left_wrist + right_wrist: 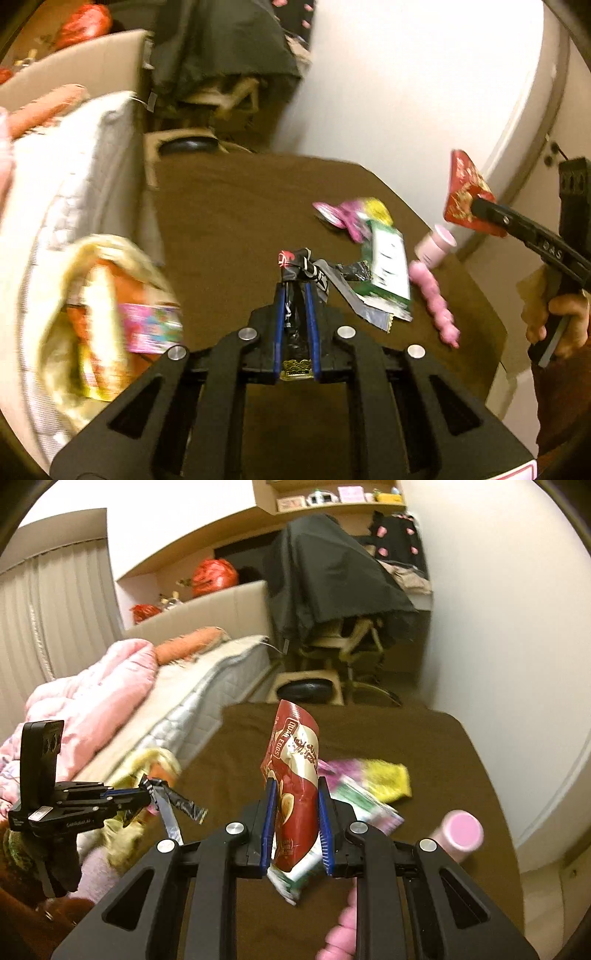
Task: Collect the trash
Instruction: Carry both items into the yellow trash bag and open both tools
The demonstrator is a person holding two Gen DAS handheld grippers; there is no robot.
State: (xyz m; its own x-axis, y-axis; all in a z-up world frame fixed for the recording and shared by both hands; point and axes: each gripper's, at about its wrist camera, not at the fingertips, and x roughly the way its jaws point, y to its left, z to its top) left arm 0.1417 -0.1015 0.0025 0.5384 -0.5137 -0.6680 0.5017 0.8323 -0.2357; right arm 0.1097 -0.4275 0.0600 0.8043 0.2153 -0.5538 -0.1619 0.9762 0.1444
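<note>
My left gripper (pixel 295 286) is shut on a black and silver wrapper (pixel 314 271) and holds it above the brown table (pixel 229 221). It also shows in the right wrist view (pixel 147 797) with the black wrapper (pixel 173 805) hanging from it. My right gripper (pixel 297 781) is shut on a red quail-egg packet (pixel 295 775), held upright above the table. It also shows in the left wrist view (pixel 476 206) with the red packet (pixel 463 192). A yellow trash bag (pixel 99 321) with wrappers inside sits at the left.
On the table lie a green and white packet (pixel 388 266), a pink and yellow wrapper (pixel 354 216), a pink-capped bottle (pixel 436 245) and a pink bumpy object (pixel 436 302). A bed (pixel 147 686) is at the left, a covered chair (pixel 332 590) behind, a white wall at the right.
</note>
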